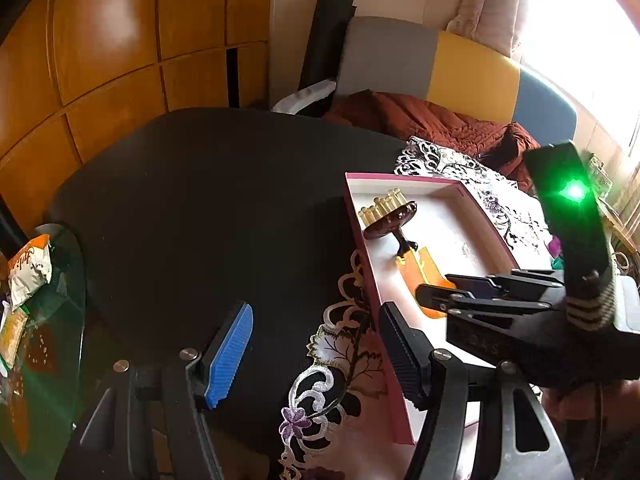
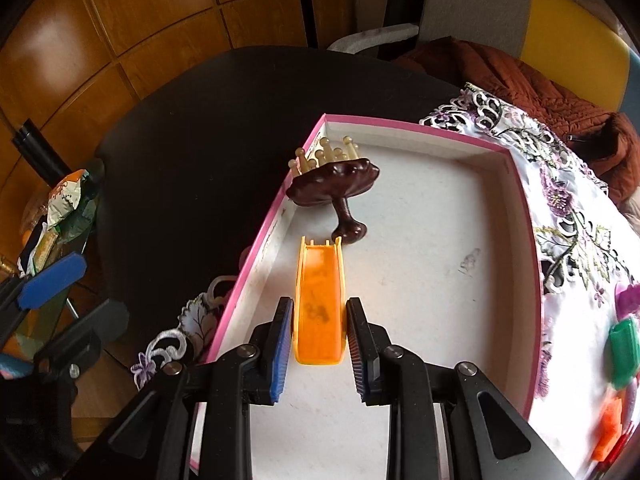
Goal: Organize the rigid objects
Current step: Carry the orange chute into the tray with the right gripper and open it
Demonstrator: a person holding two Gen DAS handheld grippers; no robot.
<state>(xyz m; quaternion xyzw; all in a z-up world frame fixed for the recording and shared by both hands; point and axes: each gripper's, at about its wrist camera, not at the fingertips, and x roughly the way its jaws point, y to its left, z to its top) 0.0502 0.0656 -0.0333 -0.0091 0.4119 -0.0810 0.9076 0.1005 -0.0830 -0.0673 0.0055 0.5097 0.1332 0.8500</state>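
The right gripper (image 2: 319, 344) has its fingers (image 2: 280, 344) clamped on the sides of an orange plastic clip (image 2: 320, 300), held over the white floor of a shallow pink-rimmed cardboard box (image 2: 534, 248). A dark brown scalp massager with pale bristles (image 2: 334, 184) leans on the box's left wall, just beyond the clip. The left gripper (image 1: 316, 352) hangs spread wide and empty over the black worktop (image 1: 208, 200) beside the box.

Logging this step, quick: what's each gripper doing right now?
Left gripper: open, holding nothing.
Right gripper: shut on the orange clip, over the pink-edged box.
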